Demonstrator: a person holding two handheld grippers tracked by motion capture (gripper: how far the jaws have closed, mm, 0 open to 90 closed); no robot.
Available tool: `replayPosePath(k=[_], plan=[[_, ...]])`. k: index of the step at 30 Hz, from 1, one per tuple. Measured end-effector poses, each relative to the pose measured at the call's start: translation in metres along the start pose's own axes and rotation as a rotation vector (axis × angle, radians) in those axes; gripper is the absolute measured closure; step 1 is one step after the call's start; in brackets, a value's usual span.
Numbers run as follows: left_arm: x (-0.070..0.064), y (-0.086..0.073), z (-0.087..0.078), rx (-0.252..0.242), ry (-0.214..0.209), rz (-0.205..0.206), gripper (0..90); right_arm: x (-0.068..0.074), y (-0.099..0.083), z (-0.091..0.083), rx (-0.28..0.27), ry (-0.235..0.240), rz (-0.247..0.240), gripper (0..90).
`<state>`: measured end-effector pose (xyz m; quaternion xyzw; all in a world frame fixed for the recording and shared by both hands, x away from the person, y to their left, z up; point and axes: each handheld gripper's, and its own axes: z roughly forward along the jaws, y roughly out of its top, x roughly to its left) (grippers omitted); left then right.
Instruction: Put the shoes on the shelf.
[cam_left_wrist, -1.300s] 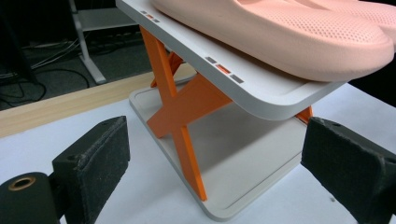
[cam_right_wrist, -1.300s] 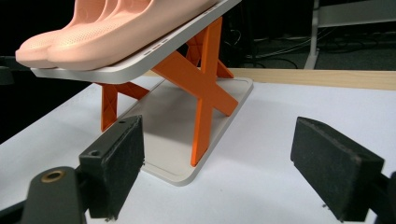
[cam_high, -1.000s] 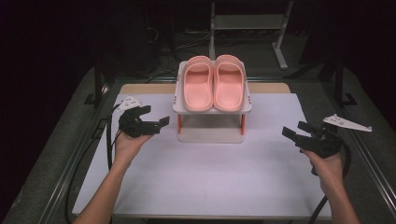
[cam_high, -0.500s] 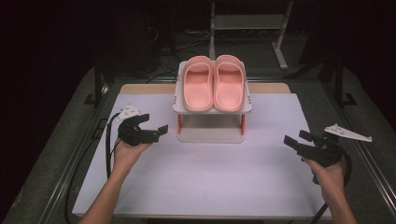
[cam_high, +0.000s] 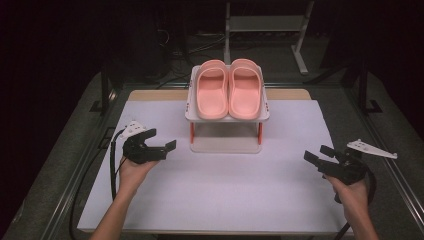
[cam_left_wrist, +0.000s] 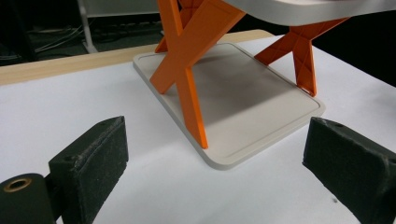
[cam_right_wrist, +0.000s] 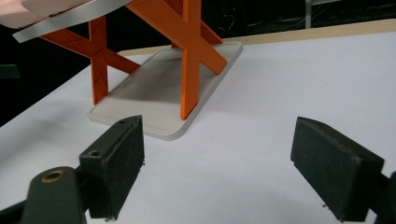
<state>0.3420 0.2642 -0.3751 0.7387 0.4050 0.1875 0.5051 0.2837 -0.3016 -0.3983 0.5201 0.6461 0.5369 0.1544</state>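
Between both tools, slippers (cam_high: 228, 89) on rack (cam_high: 226, 144), left tool (cam_high: 160, 142), right tool (cam_high: 317, 153), jaws apart, empty.

White table (cam_high: 220, 195), two-tier rack (cam_high: 226, 145)

Table and backdrop
A white sheet (cam_high: 225, 200) covers the table – a wooden strip (cam_high: 155, 95) shows at its far edge; behind, a grey metal stand (cam_high: 265, 22) – cables (cam_high: 195, 42) on the dark floor.

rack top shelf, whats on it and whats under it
A pair of pink slippers lies side by side on the top shelf. Under it: orange cross legs and a bare lower tray.
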Motion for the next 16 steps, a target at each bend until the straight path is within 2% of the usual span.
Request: replayPosePath(k=[9,16], plan=[[-0.004,-0.015,-0.008,-0.017,0.008,-0.011,5.9,0.001,-0.012,-0.006,-0.004,0.004,0.005,16.7],[-0.011,-0.036,-0.014,-0.026,0.025,-0.023,5.9,0.006,-0.022,-0.010,-0.006,0.013,-0.012,16.7]])
